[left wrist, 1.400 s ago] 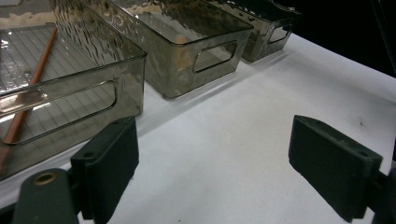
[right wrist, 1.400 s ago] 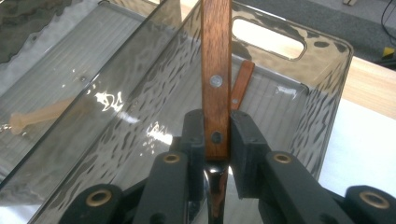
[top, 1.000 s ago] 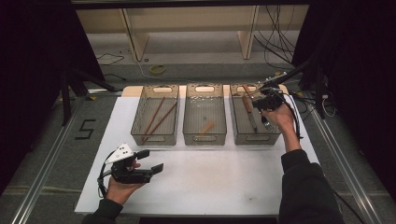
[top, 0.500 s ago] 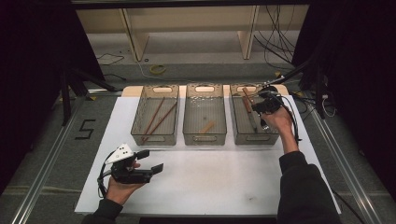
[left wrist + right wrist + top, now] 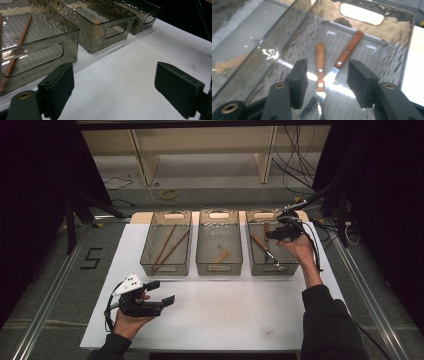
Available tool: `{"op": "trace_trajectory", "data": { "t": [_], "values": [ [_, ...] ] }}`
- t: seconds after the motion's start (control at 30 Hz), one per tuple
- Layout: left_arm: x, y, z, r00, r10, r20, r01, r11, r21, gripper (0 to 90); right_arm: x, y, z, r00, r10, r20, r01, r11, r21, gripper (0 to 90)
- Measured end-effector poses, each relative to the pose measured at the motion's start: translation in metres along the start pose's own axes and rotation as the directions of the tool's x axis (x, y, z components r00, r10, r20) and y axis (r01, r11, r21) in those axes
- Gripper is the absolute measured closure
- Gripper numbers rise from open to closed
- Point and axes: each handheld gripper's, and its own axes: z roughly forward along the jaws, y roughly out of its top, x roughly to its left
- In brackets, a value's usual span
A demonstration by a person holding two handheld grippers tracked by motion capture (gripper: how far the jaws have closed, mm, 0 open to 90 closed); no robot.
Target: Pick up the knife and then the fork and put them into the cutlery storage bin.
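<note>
The right gripper hangs with its jaws spread and empty above two wooden-handled knives lying crossed on the floor of the right-hand bin; the left gripper, jaws wide apart and holding nothing, rests low over the white sheet in front of the left bin, which holds long brown sticks; a middle bin stands between the two; beyond the right-hand bin lie grey floor, loose cables and dark curtains.
</note>
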Motion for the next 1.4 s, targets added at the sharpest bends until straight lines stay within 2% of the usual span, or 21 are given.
{"op": "trace_trajectory", "data": {
  "t": [0.13,0.33,0.4,0.67,0.73,0.97,1.4],
  "values": [
    [0.001,0.0,0.0,0.9999,-0.015,0.004,0.015,0.9999,-0.009,15.7,0.006,-0.004,-0.007,0.9994,0.009,-0.034,-0.01,0.999,-0.03,42.3],
    [0.001,0.0,0.0,0.9999,-0.014,0.006,0.015,0.9999,-0.008,15.7,0.019,-0.015,-0.024,0.9959,-0.017,-0.089,0.009,0.995,-0.1,37.1],
    [0.001,0.0,0.0,0.9999,-0.016,0.006,0.016,0.9998,-0.008,15.8,0.025,-0.02,-0.029,0.9952,-0.029,-0.093,0.019,0.993,-0.115,36.1],
    [0.0,0.0,0.001,0.9997,-0.024,0.01,0.024,0.9997,-0.005,15.7,0.049,-0.042,-0.05,0.9856,-0.053,-0.16,0.021,0.98,-0.197,31.7],
    [0.001,-0.001,0.001,0.9997,-0.024,0.011,0.024,0.9997,-0.003,15.7,0.055,-0.049,-0.053,0.984,-0.068,-0.165,0.032,0.977,-0.212,30.7],
    [0.001,-0.001,0.0,0.9995,-0.027,0.014,0.027,0.9996,-0.003,15.7,0.071,-0.07,-0.064,0.9745,-0.085,-0.208,0.033,0.969,-0.244,29.6],
    [0.002,-0.001,0.001,0.9993,-0.034,0.017,0.034,0.9994,0.005,15.8,0.086,-0.102,-0.07,0.9628,-0.107,-0.248,0.032,0.957,-0.288,28.8]
  ]
}}
